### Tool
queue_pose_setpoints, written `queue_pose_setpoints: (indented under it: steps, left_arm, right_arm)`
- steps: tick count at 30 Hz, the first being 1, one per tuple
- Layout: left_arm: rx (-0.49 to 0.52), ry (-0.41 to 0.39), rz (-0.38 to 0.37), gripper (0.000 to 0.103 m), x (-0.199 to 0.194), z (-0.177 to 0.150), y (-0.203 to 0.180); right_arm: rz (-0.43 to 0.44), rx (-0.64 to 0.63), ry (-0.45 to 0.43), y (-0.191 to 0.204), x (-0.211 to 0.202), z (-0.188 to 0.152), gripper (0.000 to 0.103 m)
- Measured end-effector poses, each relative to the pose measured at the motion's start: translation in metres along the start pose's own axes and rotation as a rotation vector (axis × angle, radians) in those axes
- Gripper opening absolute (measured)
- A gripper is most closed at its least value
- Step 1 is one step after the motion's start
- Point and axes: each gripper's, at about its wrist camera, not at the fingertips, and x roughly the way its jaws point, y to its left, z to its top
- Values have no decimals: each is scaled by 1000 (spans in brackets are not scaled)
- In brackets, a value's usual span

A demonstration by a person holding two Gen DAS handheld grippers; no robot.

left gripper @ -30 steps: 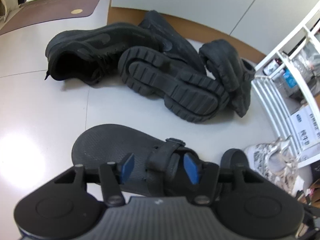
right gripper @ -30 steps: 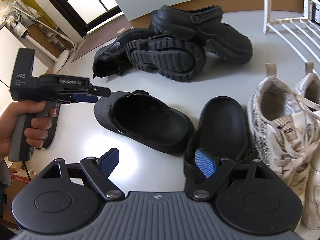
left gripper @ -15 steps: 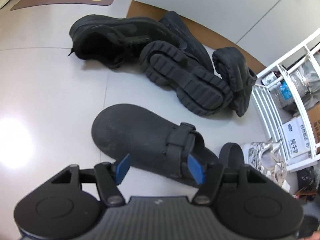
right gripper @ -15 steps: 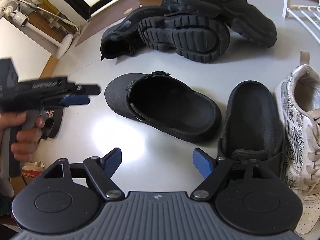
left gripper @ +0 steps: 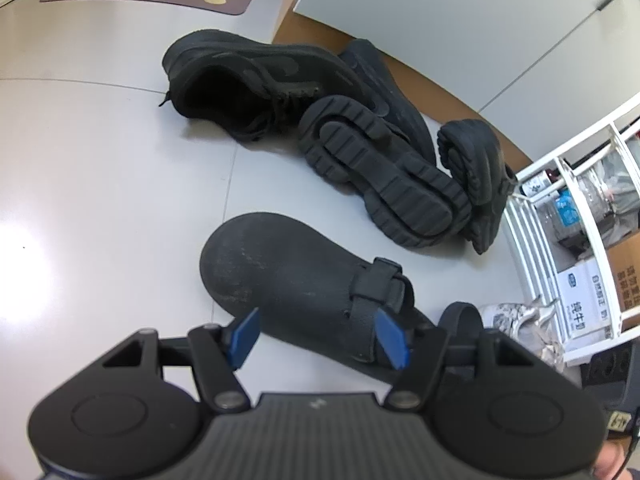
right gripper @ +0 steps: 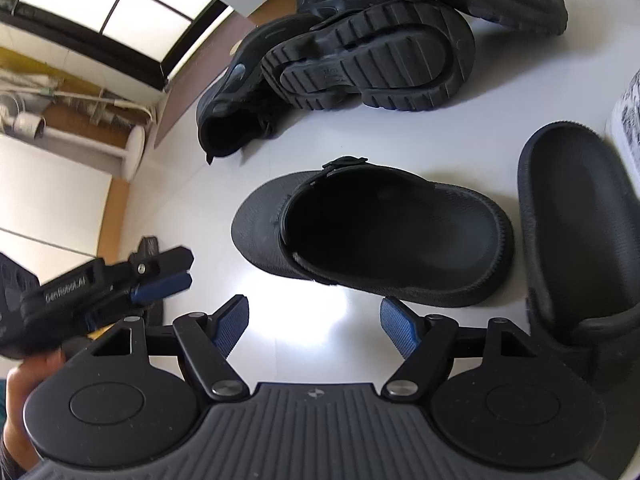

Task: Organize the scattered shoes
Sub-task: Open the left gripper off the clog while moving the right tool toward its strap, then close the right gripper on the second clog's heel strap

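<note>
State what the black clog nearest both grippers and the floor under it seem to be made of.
Clog: probably moulded foam or rubber, matte, with a fine pebbled grain and one-piece body. Floor: likely glazed tile, glossy, showing bright glare and thin joint lines.

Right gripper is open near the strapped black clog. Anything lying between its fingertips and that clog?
Nothing: in the right wrist view only bare, glossy white floor separates the right gripper from the strapped black clog.

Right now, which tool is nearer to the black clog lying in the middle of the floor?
Left. The left tool has the black clog between its open fingers, over the strap end. The right tool hangs open just short of the clog's side, not touching.
</note>
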Motion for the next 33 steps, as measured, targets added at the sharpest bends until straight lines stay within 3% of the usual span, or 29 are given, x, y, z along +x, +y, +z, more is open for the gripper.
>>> queue_pose_setpoints:
  steps: [8, 19, 21, 24, 33]
  left_arm:
    - [-14, 9, 14, 67, 2, -3, 5]
    - [-22, 19, 26, 67, 5, -4, 9]
    - [-21, 20, 28, 67, 5, -4, 9]
    - [-20, 17, 32, 67, 3, -4, 10]
    - [-25, 21, 43, 67, 2, -6, 14]
  right_arm:
    - [50, 71, 23, -6, 15, 2, 73]
    - [109, 288, 36, -37, 35, 3, 74]
    - [120, 327, 38, -42, 39, 3, 79]
    - [110, 400, 39, -54, 47, 2, 79]
    - [104, 409, 41, -53, 55, 3, 79]
